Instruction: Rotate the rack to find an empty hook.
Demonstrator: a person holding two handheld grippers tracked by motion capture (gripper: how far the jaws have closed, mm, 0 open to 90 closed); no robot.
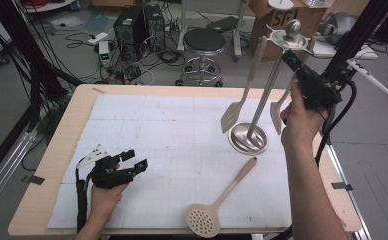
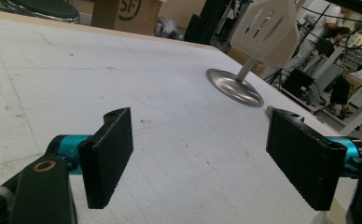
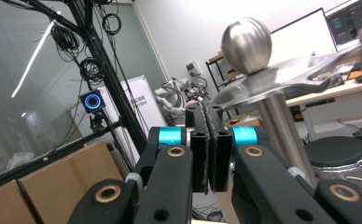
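The right gripper (image 1: 293,59) is raised above the right side of the tabletop (image 1: 147,95), just beside the top disc of the utensil stand (image 1: 262,100). Its fingers (image 3: 210,140) are pressed together with nothing between them. In the right gripper view, the stand's ball top (image 3: 247,45) and hook disc (image 3: 286,79) lie just above and to the right of the closed fingertips; contact cannot be confirmed.

The utensil stand rests on its round metal base (image 1: 248,138) on the white mat (image 1: 157,145) and is tilted, with its pole leaning toward the right gripper. 2 utensils hang from the disc: a slotted turner (image 1: 233,116) on the left side of the pole and a second spatula (image 1: 277,112) on the right side, close to the person's right hand (image 1: 299,122).

A slotted spoon (image 1: 217,205) lies flat on the mat, in front of the stand base and apart from both grippers.

The left gripper (image 1: 138,161) rests low on the left side of the mat. Its fingers (image 2: 109,156) are spread wide and hold nothing. In the left gripper view, the stand base (image 2: 235,87) and the slotted turner (image 2: 265,30) lie well beyond the fingertips.
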